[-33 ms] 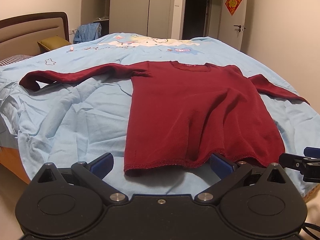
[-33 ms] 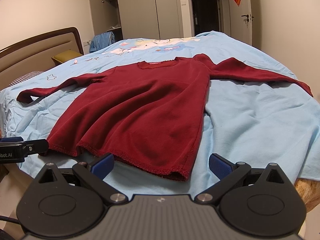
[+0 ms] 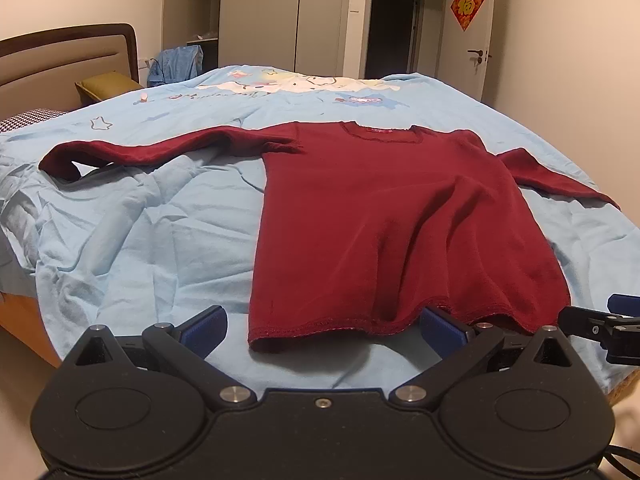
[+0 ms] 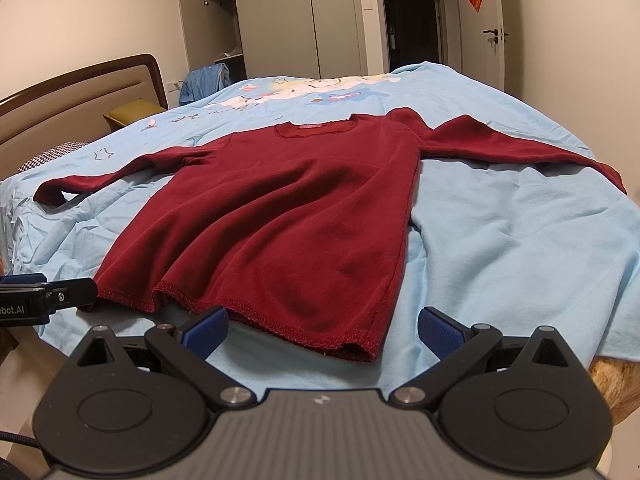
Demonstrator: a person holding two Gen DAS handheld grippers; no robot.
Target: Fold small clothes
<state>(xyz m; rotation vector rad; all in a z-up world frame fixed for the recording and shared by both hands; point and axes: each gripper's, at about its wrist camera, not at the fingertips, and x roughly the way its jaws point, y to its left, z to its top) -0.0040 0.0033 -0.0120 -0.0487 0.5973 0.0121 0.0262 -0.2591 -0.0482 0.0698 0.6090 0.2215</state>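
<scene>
A dark red long-sleeved top (image 3: 392,220) lies flat on the light blue bed sheet (image 3: 152,240), hem towards me, both sleeves spread out to the sides. It also shows in the right wrist view (image 4: 280,220). My left gripper (image 3: 322,326) is open and empty, just short of the hem's left part. My right gripper (image 4: 322,326) is open and empty, just short of the hem's right corner. Each gripper's tip shows at the edge of the other's view.
The bed has a brown headboard (image 3: 60,60) at the left with a yellow pillow (image 3: 106,84). A blue garment (image 3: 178,64) hangs by the open wardrobe (image 3: 260,12). A door (image 3: 476,36) stands at the back right. The bed's front edge lies just under the grippers.
</scene>
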